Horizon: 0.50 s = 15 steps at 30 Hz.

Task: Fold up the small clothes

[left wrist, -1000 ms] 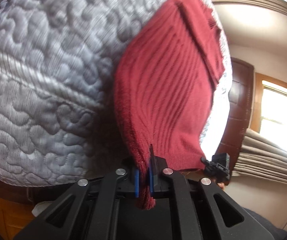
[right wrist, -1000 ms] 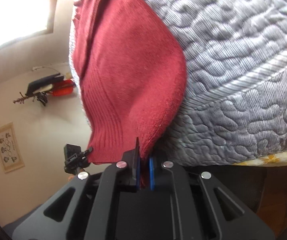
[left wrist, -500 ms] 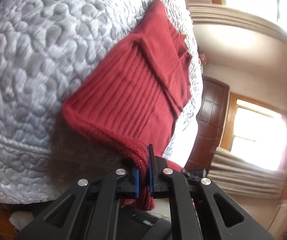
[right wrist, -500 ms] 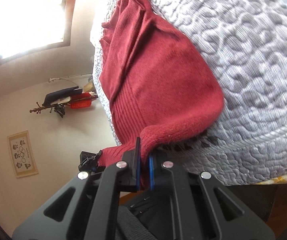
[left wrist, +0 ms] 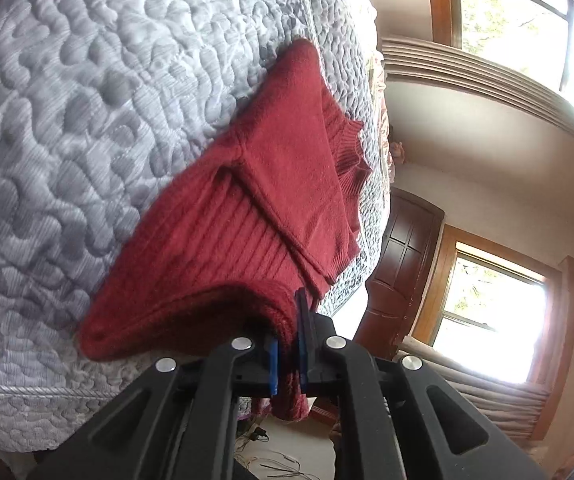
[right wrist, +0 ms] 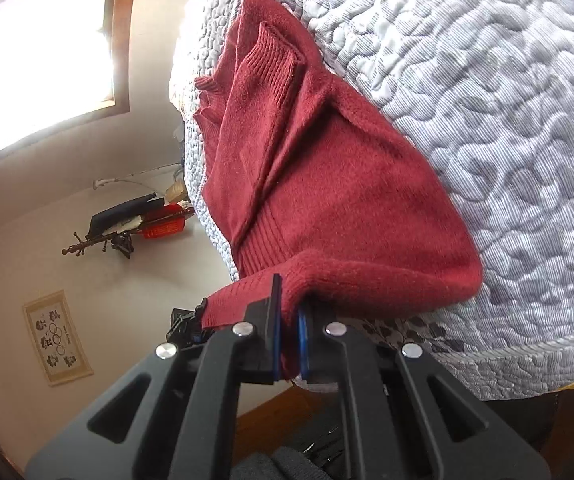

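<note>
Gripping the lower hem of a dark red knitted sweater, the left gripper is clenching its jaws on a bunched fold of knit at the lower centre of the left wrist view, with a tail of fabric hanging out below the blue pads. The right gripper is pinching the same hem in the same way at the lower centre of the right wrist view, where the sweater is spreading away toward the upper left of the frame.

The garment is lying on a quilted grey mattress, its near edge lifted off the quilt and curling over, while the rest is resting flat. Its long axis is running straight away from both pairs of jaws: hem nearest, ribbed collar farthest, in the upper right of the left view. A sleeve is already lying folded across the body, its ribbed cuff showing near the top of the right view.

Both grippers seem about equally near, one at each end of the hem, so neither is leading. The coming move probably depends on that hem-to-collar direction: carrying the raised edge forward along it should lay the bottom half over the top half. Keeping the two corners level matters, since a skewed hem would land crooked over the sleeve.
</note>
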{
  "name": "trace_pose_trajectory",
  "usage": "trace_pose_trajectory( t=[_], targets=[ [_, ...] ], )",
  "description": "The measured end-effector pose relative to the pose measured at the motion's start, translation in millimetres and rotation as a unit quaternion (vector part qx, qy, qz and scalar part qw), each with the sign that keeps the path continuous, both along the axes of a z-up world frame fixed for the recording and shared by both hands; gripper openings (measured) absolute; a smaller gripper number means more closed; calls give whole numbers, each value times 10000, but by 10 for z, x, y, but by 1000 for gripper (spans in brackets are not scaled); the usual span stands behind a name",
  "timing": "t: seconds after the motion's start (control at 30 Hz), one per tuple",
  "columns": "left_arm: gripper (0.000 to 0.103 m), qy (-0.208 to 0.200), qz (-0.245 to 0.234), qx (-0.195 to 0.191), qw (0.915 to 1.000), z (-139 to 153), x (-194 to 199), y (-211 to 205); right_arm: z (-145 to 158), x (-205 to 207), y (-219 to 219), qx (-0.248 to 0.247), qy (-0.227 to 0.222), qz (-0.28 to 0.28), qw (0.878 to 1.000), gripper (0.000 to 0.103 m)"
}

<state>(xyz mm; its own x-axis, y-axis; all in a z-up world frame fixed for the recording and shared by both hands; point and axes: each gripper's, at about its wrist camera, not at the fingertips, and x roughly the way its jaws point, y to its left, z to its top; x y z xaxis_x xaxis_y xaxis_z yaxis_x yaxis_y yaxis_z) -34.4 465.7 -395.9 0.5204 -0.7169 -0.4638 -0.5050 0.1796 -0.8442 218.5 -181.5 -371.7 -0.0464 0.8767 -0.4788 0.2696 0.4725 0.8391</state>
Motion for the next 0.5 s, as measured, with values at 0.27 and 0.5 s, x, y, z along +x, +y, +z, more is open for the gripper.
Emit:
trace_pose_trajectory(
  t=[0.27, 0.5],
  targets=[
    [6, 524, 366, -57, 9979, -467, 344, 158, -421, 523, 189, -243, 467, -82, 9986, 7],
    [34, 719, 591, -181, 9955, -715, 442, 264, -558, 775, 138, -264, 676, -258, 9970, 31]
  ],
)
